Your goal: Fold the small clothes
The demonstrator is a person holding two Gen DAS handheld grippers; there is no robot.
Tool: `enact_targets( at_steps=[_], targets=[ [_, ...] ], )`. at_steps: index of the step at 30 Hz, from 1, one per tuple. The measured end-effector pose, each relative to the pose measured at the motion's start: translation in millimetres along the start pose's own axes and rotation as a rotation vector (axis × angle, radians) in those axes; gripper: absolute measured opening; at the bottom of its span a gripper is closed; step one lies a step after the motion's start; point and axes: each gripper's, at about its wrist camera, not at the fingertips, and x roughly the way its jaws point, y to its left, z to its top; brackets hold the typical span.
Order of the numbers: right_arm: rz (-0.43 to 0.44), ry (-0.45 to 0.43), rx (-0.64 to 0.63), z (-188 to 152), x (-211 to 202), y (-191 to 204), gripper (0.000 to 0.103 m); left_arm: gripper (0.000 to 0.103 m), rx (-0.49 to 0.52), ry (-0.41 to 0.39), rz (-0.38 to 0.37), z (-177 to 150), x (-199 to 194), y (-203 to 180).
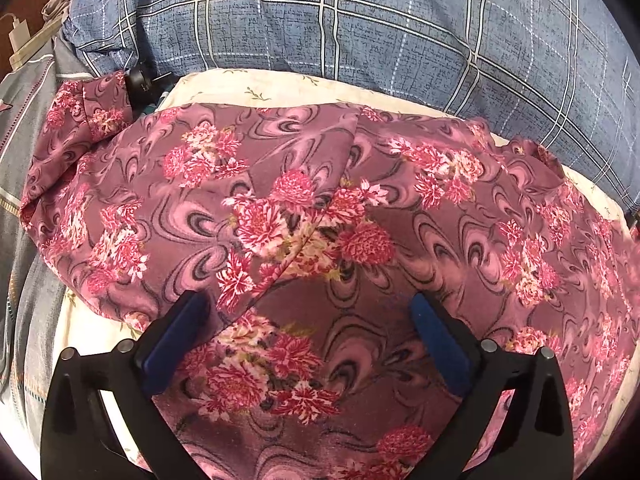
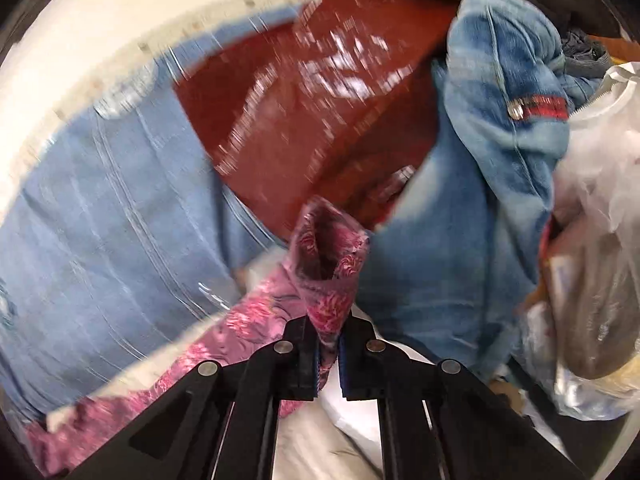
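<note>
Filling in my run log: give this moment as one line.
left hand-held gripper: open above floral garment | right hand-held gripper: shut on garment's corner | fold: unfinished

Blue plaid pillow (image 1: pixel 360 20) on cream floral sheet (image 1: pixel 280 88) — red-brown headboard (image 2: pixel 320 100), white wall (image 2: pixel 100 8).

Garment (image 1: pixel 320 220) on sheet (image 1: pixel 280 88), before pillow (image 1: pixel 360 20)

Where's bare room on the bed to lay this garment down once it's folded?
Little is free. A cream sheet strip shows between the floral garment and the plaid pillow, and a patch by the left tongs, which are open. Beside the right tongs, shut on the garment, jeans and plastic bags crowd it.
</note>
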Motion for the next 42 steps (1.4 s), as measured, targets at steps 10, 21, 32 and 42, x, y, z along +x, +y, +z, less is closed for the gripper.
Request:
enact_targets(
  at_steps=[10,21,32,42],
  targets=[
    [0.245,0.062,-0.105,-41,-25,95,0.006,0.103,-0.056,0.04,-0.128,1,-16,14],
    [0.597,0.271,-0.325,-144,-32,305,0.006,0.103,-0.126,0.039,-0.287,-10,-57,54],
    [0.767,0.433,-0.543,-273,-68,460,0.007,0.103,-0.183,-0.01,-0.319,-15,-80,115],
    [0.771,0.641,-0.594,-339,-74,491,0.032,0.103,-0.243,0.01,-0.345,-22,-79,133]
  ],
)
